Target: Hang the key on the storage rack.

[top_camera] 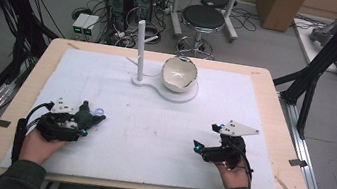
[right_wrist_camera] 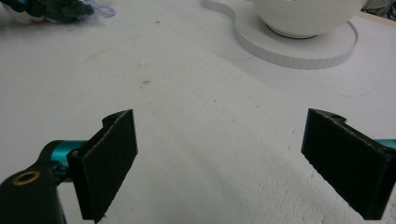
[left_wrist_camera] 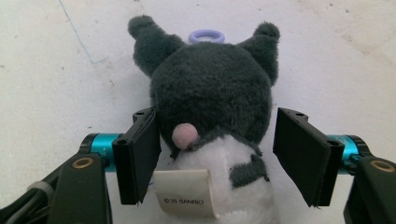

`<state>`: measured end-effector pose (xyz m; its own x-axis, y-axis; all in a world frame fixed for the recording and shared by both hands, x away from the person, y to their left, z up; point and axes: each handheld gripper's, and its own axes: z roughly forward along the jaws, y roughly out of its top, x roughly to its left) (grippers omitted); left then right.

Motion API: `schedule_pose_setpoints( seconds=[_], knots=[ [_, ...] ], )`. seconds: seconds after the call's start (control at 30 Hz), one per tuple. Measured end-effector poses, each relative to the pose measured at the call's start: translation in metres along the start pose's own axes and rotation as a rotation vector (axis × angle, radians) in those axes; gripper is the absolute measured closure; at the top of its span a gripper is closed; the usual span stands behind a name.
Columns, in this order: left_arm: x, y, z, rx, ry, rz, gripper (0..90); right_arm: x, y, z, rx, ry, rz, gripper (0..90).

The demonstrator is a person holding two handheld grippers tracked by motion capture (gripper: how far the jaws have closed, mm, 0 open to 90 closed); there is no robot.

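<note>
Left gripper (left_wrist_camera: 215, 154), low in its own view, stood spread around a dark plush toy (left_wrist_camera: 212, 100) on the foam mat (top_camera: 150, 137), one jaw touching, seemingly before a grasp needing closure, while the right gripper (right_wrist_camera: 233, 163) gaped empty.

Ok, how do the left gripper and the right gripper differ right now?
The left gripper has a dark plush toy between its jaws: one jaw touches it, the other stands apart. The right gripper has only bare white board between its jaws. The right one's jaws stand wider apart than the left's. Both are open, held low over the board, jaws pointing away from the person.
</note>
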<state>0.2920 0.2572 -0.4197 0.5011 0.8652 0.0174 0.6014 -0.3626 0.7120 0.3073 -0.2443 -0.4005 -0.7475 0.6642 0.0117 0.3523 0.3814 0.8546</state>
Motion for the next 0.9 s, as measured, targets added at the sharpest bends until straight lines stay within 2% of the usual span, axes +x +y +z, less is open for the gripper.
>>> schedule_pose_setpoints(
  seconds=[0.47,0.9],
  knots=[
    [-0.0015,-0.0008,0.0035,0.025,0.026,0.016,35.7,0.0004,-0.0005,-0.0002,-0.001,-0.002,0.004,9.7],
    [-0.0028,-0.0012,0.0035,0.021,0.04,0.024,40.3,0.0002,-0.0009,-0.0006,-0.004,0.0,-0.001,9.7]
  ],
)
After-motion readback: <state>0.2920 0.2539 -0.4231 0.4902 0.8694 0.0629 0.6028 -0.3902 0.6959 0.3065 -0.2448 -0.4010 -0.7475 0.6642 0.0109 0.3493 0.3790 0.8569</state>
